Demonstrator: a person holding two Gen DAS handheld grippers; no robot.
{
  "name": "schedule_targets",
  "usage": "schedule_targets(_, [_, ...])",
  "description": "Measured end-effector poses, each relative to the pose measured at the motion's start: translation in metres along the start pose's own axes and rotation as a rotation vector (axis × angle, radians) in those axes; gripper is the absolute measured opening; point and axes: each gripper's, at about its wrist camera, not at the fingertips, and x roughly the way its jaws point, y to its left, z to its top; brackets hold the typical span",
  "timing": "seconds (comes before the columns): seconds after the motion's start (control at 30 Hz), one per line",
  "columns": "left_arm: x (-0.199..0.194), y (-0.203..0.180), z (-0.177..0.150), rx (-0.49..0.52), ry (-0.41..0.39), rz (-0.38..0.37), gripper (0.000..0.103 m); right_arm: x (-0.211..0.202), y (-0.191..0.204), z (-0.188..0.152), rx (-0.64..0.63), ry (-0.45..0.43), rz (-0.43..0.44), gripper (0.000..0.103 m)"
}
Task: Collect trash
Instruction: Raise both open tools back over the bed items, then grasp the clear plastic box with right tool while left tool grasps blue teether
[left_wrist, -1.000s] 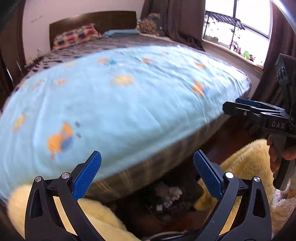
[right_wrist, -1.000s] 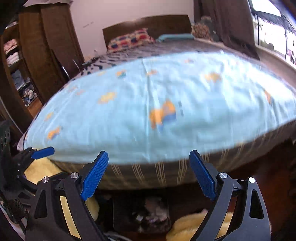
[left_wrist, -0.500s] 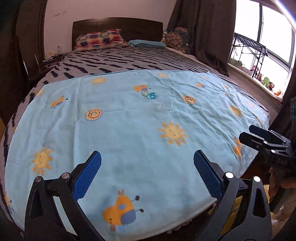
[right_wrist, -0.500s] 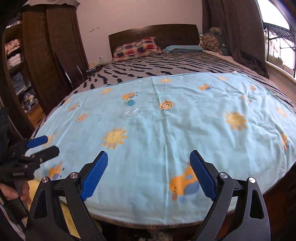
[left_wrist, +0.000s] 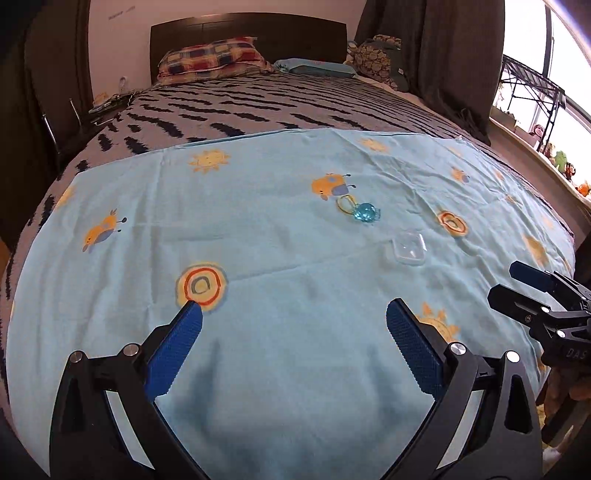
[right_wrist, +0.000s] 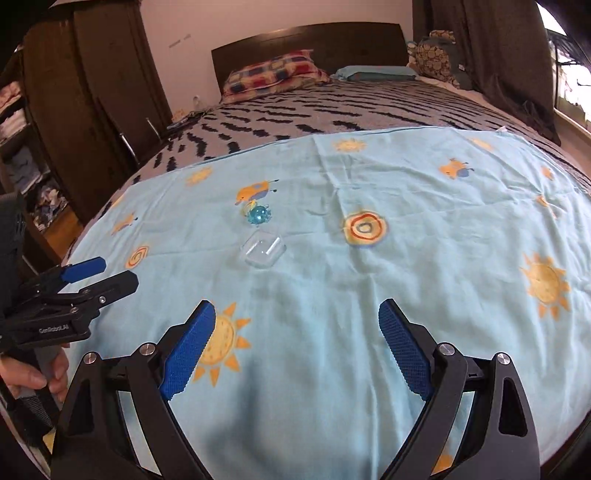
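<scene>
Clear plastic blister shell (right_wrist: 263, 250) and a blue crinkled wrapper w/ a yellow loop (right_wrist: 258, 214) are the trash on show, both lying on the light-blue printed sheet (right_wrist: 424, 295) spread over the foot half of the bed (right_wrist: 332, 114). They sit just beside each other, roughly mid-sheet, somewhat nearer its far edge than the near one, wrapper behind the shell, next to a printed bug. Neither is touched yet, so by my read pickup hasn't started: approach only, both pieces left to grab, and no bin or bag is visible in either view. Right hand-held gripper (right_wrist: 295, 350) hangs over the near part of the sheet, released, blue pads wide apart, nothing between them; the shell lies ahead and to its left. Left hand-held gripper (left_wrist: 291, 343) is likewise spread wide and empty, over the near part, trash ahead to its right. Each shows at the edge of the other's view, w/ a person's fingers (right_wrist: 33, 380) on the left handle.
</scene>
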Motion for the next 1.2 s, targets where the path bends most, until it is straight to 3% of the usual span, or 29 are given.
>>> schedule_targets(0.07, [0.012, 0.003, 0.005, 0.005, 0.017, 0.001, 0.094, 0.013, 0.005, 0.006, -0.009, 0.020, 0.015, 0.090])
schedule_targets(0.23, [0.029, 0.006, 0.011, 0.031, 0.045, -0.005, 0.085, 0.050, 0.011, 0.019, -0.003, 0.084, 0.053, 0.069])
schedule_targets(0.47, [0.039, 0.014, 0.017, 0.044, 0.066, 0.001, 0.083, 0.074, 0.020, 0.034, -0.019, 0.101, 0.032, 0.064])
schedule_targets(0.57, [0.042, 0.016, 0.021, 0.048, 0.065, 0.002, 0.083, 0.083, 0.024, 0.040, -0.040, 0.111, 0.009, 0.055])
schedule_targets(0.63, [0.044, 0.016, 0.023, 0.047, 0.066, -0.002, 0.083, 0.086, 0.026, 0.041, -0.054, 0.115, -0.007, 0.043])
schedule_targets(1.0, [0.061, -0.003, 0.056, 0.088, 0.044, -0.054, 0.081, 0.062, -0.007, 0.060, -0.044, 0.034, -0.045, 0.042])
schedule_targets(1.2, [0.091, -0.027, 0.069, 0.112, 0.078, -0.121, 0.062, 0.051, -0.031, 0.067, -0.026, 0.009, -0.063, 0.042])
